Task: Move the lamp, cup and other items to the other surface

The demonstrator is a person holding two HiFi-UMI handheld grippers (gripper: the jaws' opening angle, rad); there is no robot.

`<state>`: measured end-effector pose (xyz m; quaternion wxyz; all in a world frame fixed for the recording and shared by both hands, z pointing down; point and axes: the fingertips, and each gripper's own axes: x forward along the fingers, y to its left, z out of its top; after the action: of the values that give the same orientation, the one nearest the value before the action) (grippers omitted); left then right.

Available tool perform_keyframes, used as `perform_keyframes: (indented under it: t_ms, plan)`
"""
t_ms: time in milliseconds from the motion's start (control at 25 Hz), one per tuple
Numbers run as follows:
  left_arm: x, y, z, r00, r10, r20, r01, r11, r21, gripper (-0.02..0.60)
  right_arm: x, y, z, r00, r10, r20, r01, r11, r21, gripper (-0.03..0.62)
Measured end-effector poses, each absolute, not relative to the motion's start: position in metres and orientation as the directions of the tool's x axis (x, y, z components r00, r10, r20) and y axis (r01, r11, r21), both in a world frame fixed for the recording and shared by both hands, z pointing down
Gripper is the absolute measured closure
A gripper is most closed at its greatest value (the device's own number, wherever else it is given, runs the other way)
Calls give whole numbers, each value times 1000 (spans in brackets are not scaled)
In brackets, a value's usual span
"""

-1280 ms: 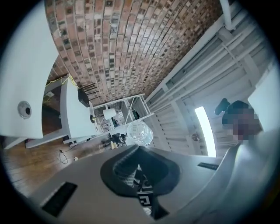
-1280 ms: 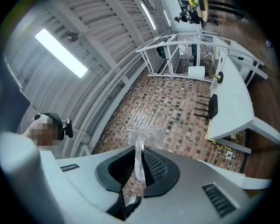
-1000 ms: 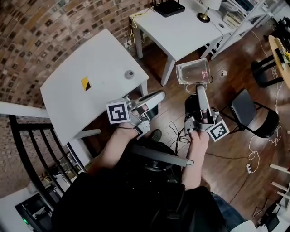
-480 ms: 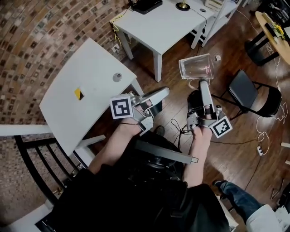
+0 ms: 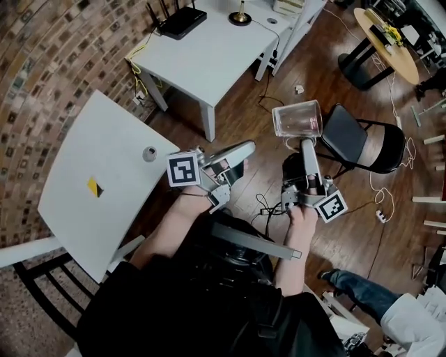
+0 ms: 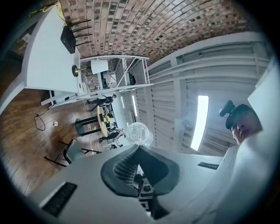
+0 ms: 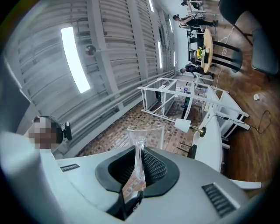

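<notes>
My right gripper [image 5: 304,144] is shut on the near side of a clear plastic cup [image 5: 297,118] and holds it in the air over the wooden floor. In the right gripper view the cup [image 7: 145,133] stands upright between the jaws. My left gripper [image 5: 240,151] is shut with nothing in it, to the left of the cup; in its own view the cup [image 6: 139,133] shows just past the closed jaws. The brass lamp [image 5: 241,14] stands on the far white table [image 5: 209,56], next to a black router [image 5: 180,21]. The lamp also shows as a small lamp [image 6: 94,68] and, with its white shade, as the lamp [image 7: 186,125].
A nearer white table [image 5: 104,167] at the left carries a yellow-and-black item [image 5: 94,186] and a small grey disc [image 5: 149,153]. A black folding chair [image 5: 362,143] stands right of the cup. Cables [image 5: 268,206] lie on the floor. A round wooden table [image 5: 382,35] is far right; someone's leg [image 5: 362,286] is at lower right.
Both grippers and the cup have swung to the right with the person. The two white tables have slid left in the head view, and the chair now sits beside the cup.
</notes>
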<state>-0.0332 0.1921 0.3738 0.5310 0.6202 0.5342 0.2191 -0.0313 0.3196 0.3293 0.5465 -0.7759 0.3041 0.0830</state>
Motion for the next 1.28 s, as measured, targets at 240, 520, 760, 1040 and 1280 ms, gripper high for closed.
perform_keyframes:
  t_ms: [240, 520, 760, 1040, 1280]
  plan:
    - [42, 178, 373, 328, 882, -339, 417, 187, 889, 580, 30, 310, 323, 818, -355, -453, -552, -260, -792, 557]
    - [92, 173, 373, 290, 885, -366, 390, 240, 889, 580, 76, 298, 321, 842, -333, -424, -521, -299, -799, 557]
    - [115, 175, 379, 264, 891, -370, 364, 263, 894, 580, 92, 299, 326, 859, -297, -417, -501, -320, -804, 557]
    - [126, 189, 387, 239, 908, -345, 341, 254, 905, 580, 105, 308, 338, 867, -274, -417, -489, -306, -817, 557]
    - [150, 221, 396, 261, 917, -302, 330, 209, 920, 580, 139, 343, 348, 857, -280, -433, -502, -263, -824, 557]
